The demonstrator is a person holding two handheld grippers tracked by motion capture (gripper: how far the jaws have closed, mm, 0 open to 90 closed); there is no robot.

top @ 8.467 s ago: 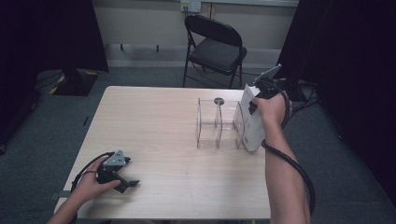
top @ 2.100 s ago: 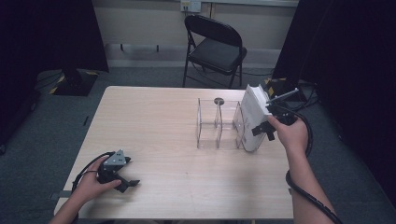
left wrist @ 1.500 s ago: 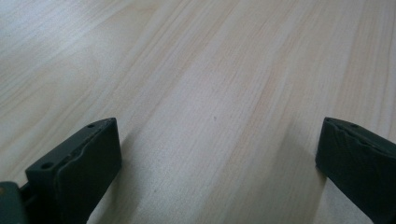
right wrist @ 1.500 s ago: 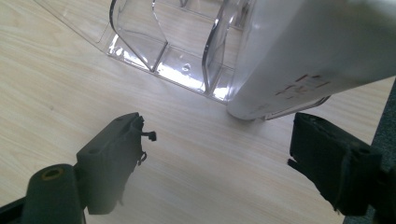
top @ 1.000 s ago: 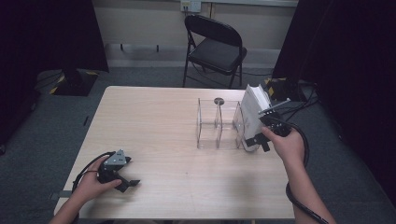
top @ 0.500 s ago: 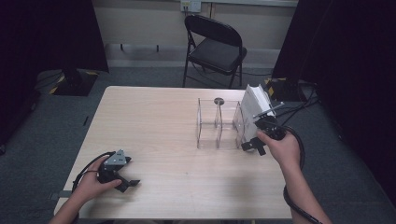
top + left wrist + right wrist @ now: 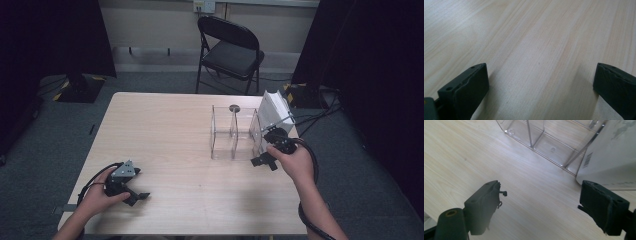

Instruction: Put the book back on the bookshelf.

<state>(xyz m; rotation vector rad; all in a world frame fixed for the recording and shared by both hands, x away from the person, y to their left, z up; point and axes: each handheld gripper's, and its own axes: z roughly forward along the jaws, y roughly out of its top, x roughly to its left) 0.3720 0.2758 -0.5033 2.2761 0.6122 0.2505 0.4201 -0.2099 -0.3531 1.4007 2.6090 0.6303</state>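
White box: (image 7: 274,111) leans tilted in the end compartment of the clear acrylic organizer (image 7: 235,134), at the table's right side, so it stands propped by the divider.
Right gripper: (image 7: 263,161) jaws spread wide, empty, low beside the organizer's near corner.
Left gripper: (image 7: 131,192) wide open, empty, parked on the table.
Surface: pale wood-grain table (image 7: 165,130).
Room: grey carpet, black folding chair (image 7: 227,50), dark curtains.

A pale wood-grain table (image 7: 165,130) with a smooth matt finish. At its 2 o'clock stands a clear, glossy plastic organizer (image 7: 235,132); against it leans a white, matt paper-like packet (image 7: 274,112). The right gripper (image 7: 263,161) has matt black fingers (image 7: 482,206).
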